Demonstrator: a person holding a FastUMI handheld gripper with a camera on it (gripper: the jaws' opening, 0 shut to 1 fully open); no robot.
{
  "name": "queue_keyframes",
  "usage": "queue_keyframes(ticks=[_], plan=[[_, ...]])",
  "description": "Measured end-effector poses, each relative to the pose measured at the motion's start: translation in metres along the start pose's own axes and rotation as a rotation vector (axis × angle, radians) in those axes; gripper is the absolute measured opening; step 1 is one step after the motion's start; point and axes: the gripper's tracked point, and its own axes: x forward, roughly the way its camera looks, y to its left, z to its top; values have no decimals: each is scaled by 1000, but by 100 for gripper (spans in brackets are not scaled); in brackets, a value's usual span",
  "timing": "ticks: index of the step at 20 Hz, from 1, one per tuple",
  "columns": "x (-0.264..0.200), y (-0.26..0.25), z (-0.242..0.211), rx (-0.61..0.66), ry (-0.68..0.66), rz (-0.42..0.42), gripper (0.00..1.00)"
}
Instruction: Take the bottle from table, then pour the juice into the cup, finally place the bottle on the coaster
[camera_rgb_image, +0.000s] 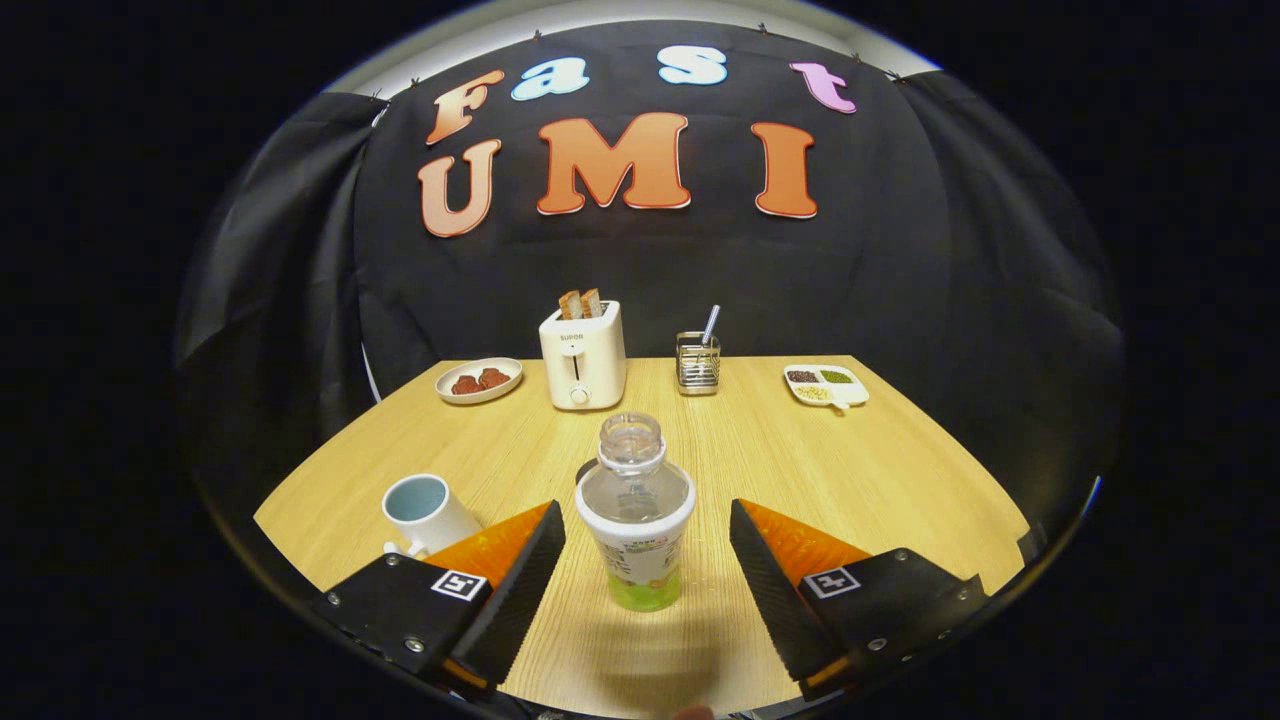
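Observation:
A clear uncapped bottle (637, 515) with a white label and a little green juice at its bottom stands upright on the wooden table (850, 470). It is between my two fingers, with a gap on each side. My gripper (647, 545) is open and touches nothing. A white cup (425, 512) with a pale blue inside stands to the left, just beyond the left finger (520, 590). A small dark disc, perhaps the coaster (585, 470), peeks out behind the bottle's left shoulder; most of it is hidden.
Along the table's back stand a plate of reddish food (478, 380), a white toaster (582, 355) with toast in it, a wire holder (697, 362) with a utensil, and a divided white dish (826, 385) of grains.

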Motion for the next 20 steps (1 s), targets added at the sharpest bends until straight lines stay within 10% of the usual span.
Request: queue_keyframes(ticks=[14, 20], plan=[[41, 9, -44, 49, 104, 15, 97], [43, 8, -44, 46, 111, -2, 67]])
